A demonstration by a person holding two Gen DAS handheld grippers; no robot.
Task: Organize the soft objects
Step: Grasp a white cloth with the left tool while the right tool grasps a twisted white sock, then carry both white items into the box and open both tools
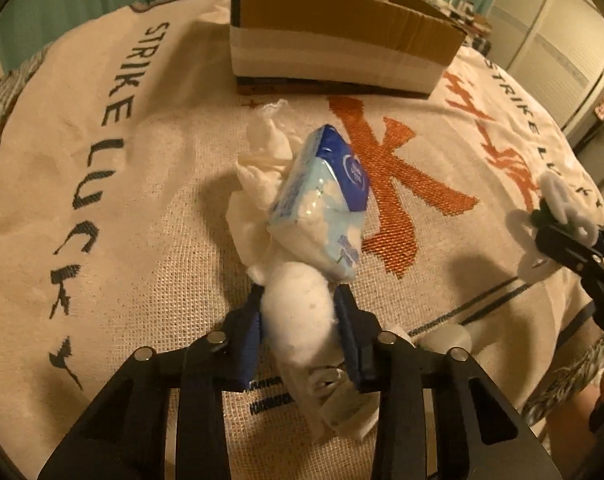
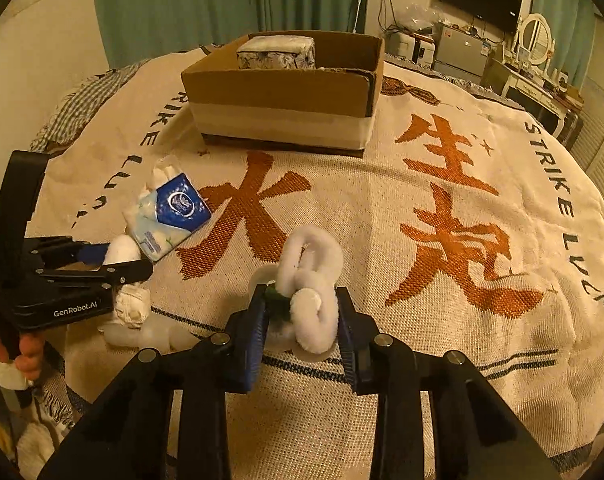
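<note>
We've got two grippers working. Our left gripper (image 1: 300, 312) pinches one white cotton wad (image 1: 298, 320), with one blue tissue pack (image 1: 325, 196) lying just beyond it on the blanket (image 1: 142, 200). Our right gripper (image 2: 302, 312) squeezes one fuzzy white loop toy (image 2: 313, 280). At the far side sits one cardboard box (image 2: 282, 96), one patterned tissue box (image 2: 276, 53) inside.

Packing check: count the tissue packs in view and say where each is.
2: a blue tissue pack lies on the blanket by the left gripper; a patterned one sits in the cardboard box; others may be hidden.
</note>
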